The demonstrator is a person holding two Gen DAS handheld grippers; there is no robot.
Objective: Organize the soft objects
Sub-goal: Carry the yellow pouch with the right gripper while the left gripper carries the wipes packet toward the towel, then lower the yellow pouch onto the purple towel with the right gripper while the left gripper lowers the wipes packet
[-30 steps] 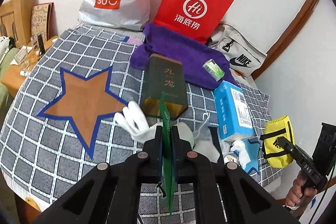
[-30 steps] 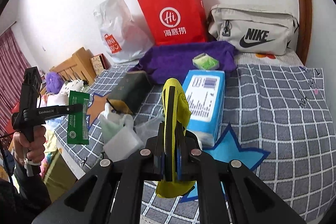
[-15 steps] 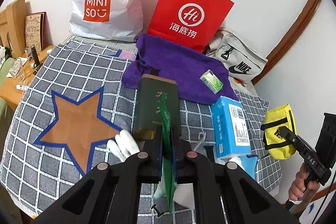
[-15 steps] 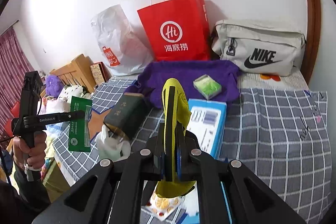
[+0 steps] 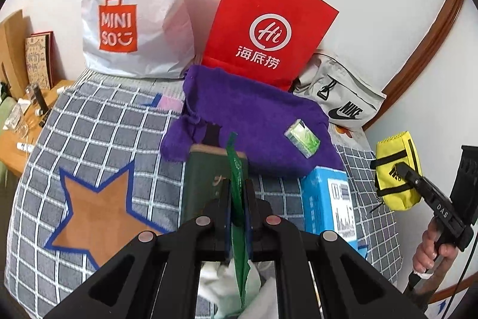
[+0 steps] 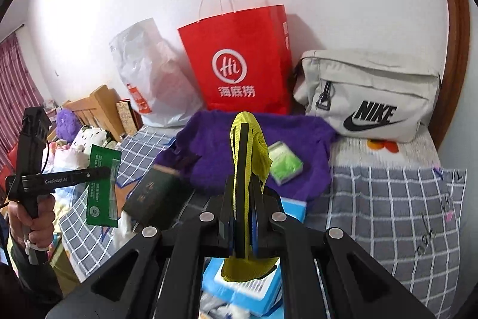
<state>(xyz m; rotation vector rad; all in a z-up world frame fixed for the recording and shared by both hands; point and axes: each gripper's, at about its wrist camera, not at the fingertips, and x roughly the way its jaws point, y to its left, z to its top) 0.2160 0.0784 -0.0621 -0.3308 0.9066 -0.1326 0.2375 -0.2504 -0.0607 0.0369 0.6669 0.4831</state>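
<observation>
Both claws are clenched on a load, lifted over the near edge of the bed [image 5: 89,145]. The left claw [image 5: 238,199] grips a flat green packet [image 5: 237,169], held on edge with its long axis running up and down between the pads. The right claw [image 6: 243,208] grips a yellow pouch [image 6: 248,139] the same way, upright, its lower end hanging below the jaws.

Ahead of both, along the far edge of the bed against the wall, stand a white plastic bag [image 5: 140,8], a red paper bag [image 5: 266,29] and a grey sling bag [image 6: 370,91]. The red bag lies almost straight ahead of each claw, beyond the purple towel [image 5: 254,121]. Its mouth faces up, so a drop there likely needs the load carried higher and forward first.
</observation>
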